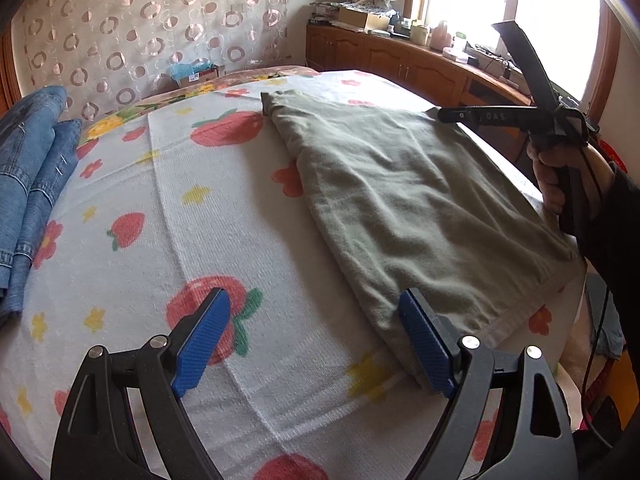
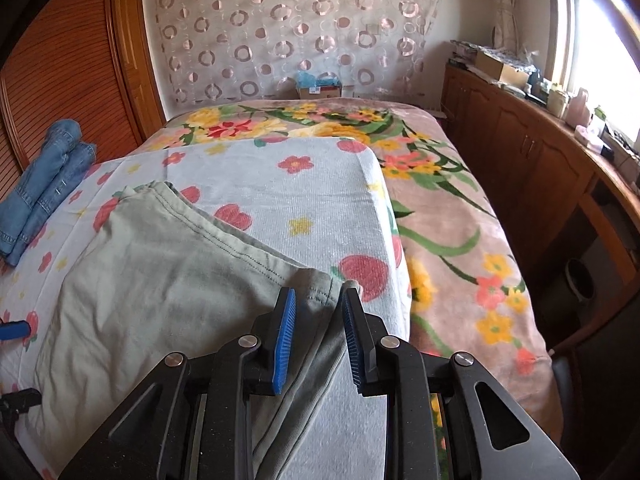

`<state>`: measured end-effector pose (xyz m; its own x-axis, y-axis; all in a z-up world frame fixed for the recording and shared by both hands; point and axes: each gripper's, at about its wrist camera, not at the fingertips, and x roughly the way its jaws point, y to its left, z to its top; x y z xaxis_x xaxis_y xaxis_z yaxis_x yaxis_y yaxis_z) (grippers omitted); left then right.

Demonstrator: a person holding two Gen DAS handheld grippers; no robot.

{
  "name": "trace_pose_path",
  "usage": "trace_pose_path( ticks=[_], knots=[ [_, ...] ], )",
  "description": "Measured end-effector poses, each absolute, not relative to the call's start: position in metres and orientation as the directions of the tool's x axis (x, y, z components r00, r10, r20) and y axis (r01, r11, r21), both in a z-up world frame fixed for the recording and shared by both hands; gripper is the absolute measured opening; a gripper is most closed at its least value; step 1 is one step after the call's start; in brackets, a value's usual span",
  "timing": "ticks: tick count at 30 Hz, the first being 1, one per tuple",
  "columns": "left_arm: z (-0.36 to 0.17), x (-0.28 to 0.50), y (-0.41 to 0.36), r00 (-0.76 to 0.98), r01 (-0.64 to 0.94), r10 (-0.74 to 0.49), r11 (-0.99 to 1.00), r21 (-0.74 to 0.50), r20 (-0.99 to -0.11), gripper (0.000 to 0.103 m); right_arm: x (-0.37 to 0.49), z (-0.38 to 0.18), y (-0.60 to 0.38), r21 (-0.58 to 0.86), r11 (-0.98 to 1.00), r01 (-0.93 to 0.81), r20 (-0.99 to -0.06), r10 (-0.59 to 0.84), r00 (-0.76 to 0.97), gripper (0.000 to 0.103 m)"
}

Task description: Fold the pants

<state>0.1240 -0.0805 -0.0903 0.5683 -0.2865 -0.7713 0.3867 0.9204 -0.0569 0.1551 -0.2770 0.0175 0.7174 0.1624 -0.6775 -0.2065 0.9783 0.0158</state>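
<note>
Olive-green pants (image 1: pixel 408 200) lie folded flat on a white towel with strawberries (image 1: pixel 224 216) spread over the bed. My left gripper (image 1: pixel 314 296) is open wide just above the towel. Its right finger sits over the pants' near corner, and nothing is between the pads. A hand holds my right gripper (image 1: pixel 442 114) at the pants' far right edge. In the right wrist view the right gripper (image 2: pixel 320 304) stands slightly open. A corner of the pants (image 2: pixel 160 280) lies between its blue pads, with a gap on each side.
Folded blue jeans (image 1: pixel 32 168) (image 2: pixel 44 184) lie at the bed's left side. A floral blanket (image 2: pixel 460 240) covers the rest of the bed. Wooden cabinets (image 2: pixel 540 168) topped with clutter run along the right under a window. A wooden wardrobe (image 2: pixel 60 80) stands at left.
</note>
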Motion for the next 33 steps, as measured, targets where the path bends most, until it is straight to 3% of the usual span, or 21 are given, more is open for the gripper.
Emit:
trace_pose_path(
  ticks=[5,10,17,22,24,27,33],
  knots=[
    [-0.091,0.123,-0.082,0.575,0.388,-0.28,0.92,-0.044,-0.769,0.087,0.161,0.017,-0.284,0.02,0.973,-0.231,-0.672,0.184,0.717,0.004],
    [-0.091,0.123,-0.082,0.576,0.388,-0.277,0.921,-0.04,-0.769,0.087,0.155,0.023,-0.294,0.008,0.982,-0.188,-0.641,0.149,0.753,0.003],
    [-0.091,0.122,-0.084,0.579,0.388,-0.271,0.921,-0.032,-0.769,0.087,0.155,0.013,-0.29,-0.021,0.986,-0.163,-0.669,0.107,0.735,0.004],
    [-0.091,0.122,-0.084,0.579,0.388,-0.27,0.921,-0.032,-0.769,0.087,0.132,0.026,-0.287,-0.003,0.985,-0.172,-0.65,0.129,0.748,0.014],
    [-0.091,0.122,-0.084,0.579,0.388,-0.27,0.921,-0.032,-0.769,0.087,0.115,0.028,-0.288,-0.001,0.984,-0.179,-0.643,0.136,0.753,0.026],
    [-0.091,0.122,-0.084,0.58,0.388,-0.27,0.921,-0.031,-0.769,0.087,0.082,0.025,-0.288,-0.002,0.981,-0.193,-0.632,0.149,0.76,0.034],
    [-0.091,0.122,-0.084,0.58,0.388,-0.27,0.921,-0.032,-0.769,0.087,0.021,0.012,-0.295,0.011,0.982,-0.189,-0.64,0.152,0.753,0.037]
  ],
)
